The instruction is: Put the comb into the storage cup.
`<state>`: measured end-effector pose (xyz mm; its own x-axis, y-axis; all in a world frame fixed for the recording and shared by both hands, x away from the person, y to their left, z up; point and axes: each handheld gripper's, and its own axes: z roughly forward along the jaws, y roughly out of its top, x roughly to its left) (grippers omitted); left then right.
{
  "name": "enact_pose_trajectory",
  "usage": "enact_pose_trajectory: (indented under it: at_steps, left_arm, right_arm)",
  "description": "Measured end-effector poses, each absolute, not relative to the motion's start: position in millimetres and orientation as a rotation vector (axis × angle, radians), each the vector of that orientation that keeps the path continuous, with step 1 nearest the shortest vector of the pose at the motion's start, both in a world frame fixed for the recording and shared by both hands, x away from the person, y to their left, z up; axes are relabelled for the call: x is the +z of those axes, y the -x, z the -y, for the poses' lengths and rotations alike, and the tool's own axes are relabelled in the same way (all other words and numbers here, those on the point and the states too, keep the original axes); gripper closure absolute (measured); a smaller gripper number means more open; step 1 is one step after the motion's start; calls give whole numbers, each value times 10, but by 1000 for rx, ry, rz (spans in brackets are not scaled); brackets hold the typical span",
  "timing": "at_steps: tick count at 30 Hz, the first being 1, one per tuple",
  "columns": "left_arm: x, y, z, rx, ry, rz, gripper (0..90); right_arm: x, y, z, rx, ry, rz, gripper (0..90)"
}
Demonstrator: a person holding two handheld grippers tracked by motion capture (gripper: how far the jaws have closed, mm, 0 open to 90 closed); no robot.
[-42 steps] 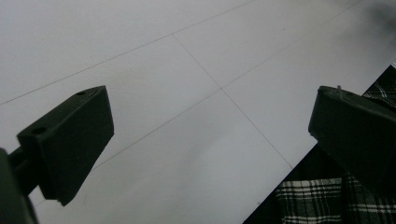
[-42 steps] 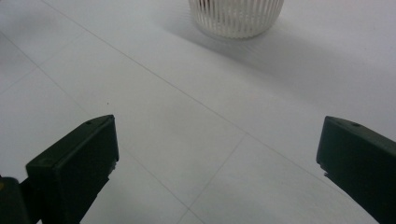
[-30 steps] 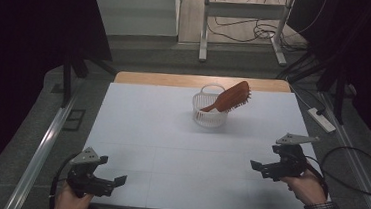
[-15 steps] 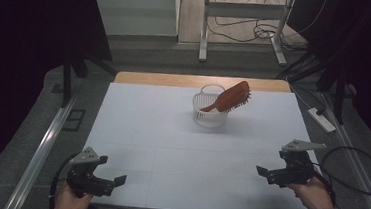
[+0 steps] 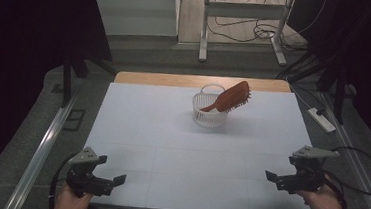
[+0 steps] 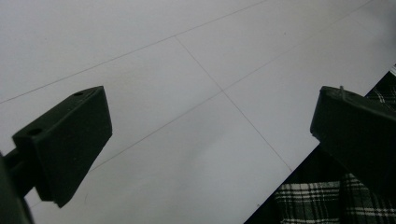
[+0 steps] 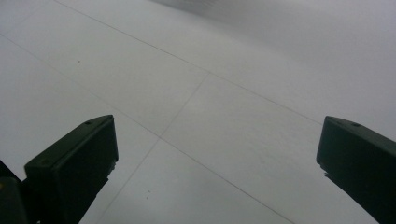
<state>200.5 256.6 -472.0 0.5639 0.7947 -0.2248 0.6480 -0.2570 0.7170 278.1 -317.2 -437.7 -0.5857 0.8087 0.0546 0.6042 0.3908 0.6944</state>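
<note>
At the near left corner of the white table (image 5: pixel 170 148), the left gripper (image 5: pixel 117 180) hangs with its 2 black jaws spread wide and nothing between them; in the left gripper view only bare tabletop and a strip of plaid sleeve (image 6: pixel 327 205) at the table's near edge lie past them. Near the right edge, the right gripper (image 5: pixel 270 175) is likewise released, jaws far apart and empty, pointing left over bare table with thin seam lines crossing it. Well apart from both, toward the far middle of the table, stands a small white basket (image 5: pixel 208 117) with a brown hairbrush (image 5: pixel 231 97) leaning in it, its bristled head tilted up and out over the right rim. Nothing lies between the grippers and the basket.
</note>
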Motion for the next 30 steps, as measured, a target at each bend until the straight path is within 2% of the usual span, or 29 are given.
enact_pose_trajectory:
  at_steps: [30]
  left_arm:
    - [-4718, -1998, -2580, 234, -1976, -1163, 0]
  right_arm:
    - [-4428, -2531, 3390, 914, -1319, -2310, 0]
